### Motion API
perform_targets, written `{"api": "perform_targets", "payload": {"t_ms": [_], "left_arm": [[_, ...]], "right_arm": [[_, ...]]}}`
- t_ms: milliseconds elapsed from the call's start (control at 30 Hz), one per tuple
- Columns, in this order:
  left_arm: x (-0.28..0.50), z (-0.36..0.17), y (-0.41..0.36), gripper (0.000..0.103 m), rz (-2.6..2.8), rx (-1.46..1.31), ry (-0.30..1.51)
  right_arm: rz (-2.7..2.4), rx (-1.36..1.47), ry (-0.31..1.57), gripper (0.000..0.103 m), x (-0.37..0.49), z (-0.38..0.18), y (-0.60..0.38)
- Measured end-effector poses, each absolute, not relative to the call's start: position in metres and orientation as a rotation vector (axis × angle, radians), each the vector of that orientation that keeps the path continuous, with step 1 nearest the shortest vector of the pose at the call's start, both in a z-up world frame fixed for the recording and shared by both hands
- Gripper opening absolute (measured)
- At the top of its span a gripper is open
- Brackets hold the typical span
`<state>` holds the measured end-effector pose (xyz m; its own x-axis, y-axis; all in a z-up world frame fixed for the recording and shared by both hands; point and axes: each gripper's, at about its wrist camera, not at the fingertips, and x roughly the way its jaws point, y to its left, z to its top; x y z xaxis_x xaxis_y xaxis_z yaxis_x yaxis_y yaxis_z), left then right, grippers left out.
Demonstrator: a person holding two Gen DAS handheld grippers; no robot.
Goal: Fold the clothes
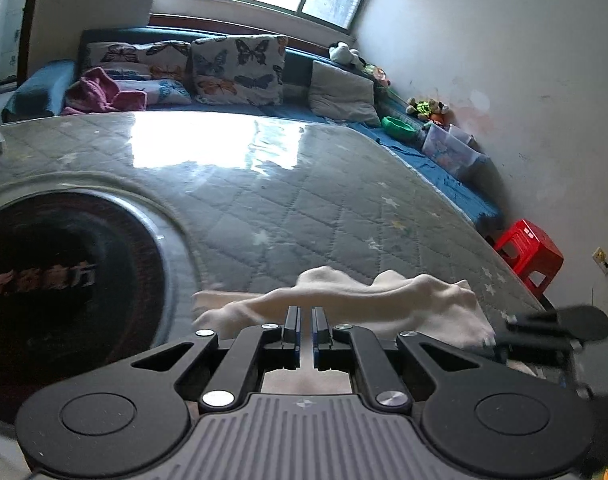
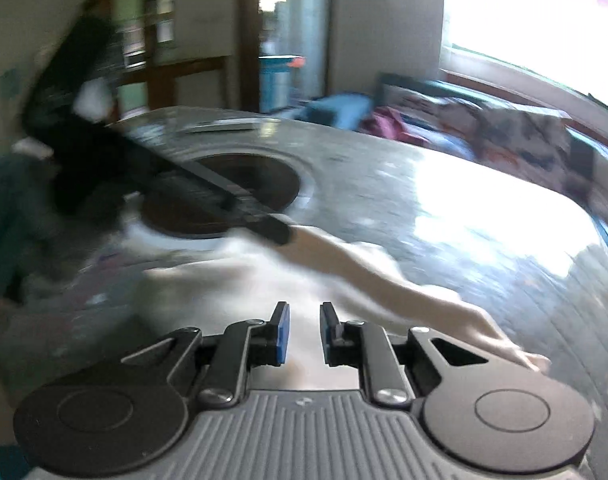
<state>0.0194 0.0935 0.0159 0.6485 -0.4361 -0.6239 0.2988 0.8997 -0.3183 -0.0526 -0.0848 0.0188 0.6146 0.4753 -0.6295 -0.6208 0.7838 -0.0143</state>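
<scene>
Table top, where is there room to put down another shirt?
The quilted table is bare between the white garment and the butterfly pillows, right of the dark round inset. It is crowded near the front edge, where the left tool and the garment sit.

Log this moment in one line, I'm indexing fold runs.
phase: mid-fold | left gripper: shut on white garment | right gripper: open above garment, blurred | surface: quilted table
</scene>
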Motion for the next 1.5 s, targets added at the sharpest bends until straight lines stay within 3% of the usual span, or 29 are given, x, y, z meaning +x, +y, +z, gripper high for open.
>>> {"api": "perform_targets", "payload": {"t_ms": [267,467,567,600,633,700,1033,1500], "left_arm": [[0.052,0.003,0.076,0.006,-0.382,-0.181,0.815],[0.055,-0.001,0.08,0.008,-0.363,-0.21,0.82],[0.044,0.005,0.086,0.012,-0.361,-0.215,0.802],[0.039,0.007,0.088,0.018,-0.358,-0.215,0.795],[0.033,0.009,0.09,0.029,-0.35,-0.213,0.79],[0.02,0.013,0.094,0.038,-0.337,-0.209,0.777],[-0.043,0.016,0.113,0.038,-0.271,-0.208,0.737],[-0.054,-0.005,0.114,0.036,-0.258,-0.241,0.795]], "right_arm": [[0.473,-0.121,0.735,0.015,0.009,0.009,-0.114],[0.468,-0.12,0.731,0.015,0.0,0.006,-0.13],[0.478,-0.134,0.717,0.017,-0.02,0.013,-0.138],[0.481,-0.139,0.712,0.017,-0.027,0.016,-0.14],[0.485,-0.144,0.707,0.017,-0.034,0.018,-0.143],[0.491,-0.154,0.698,0.017,-0.047,0.023,-0.147],[0.479,-0.164,0.695,0.017,-0.113,0.016,-0.173],[0.421,-0.192,0.727,0.015,-0.113,0.006,-0.197]]}}
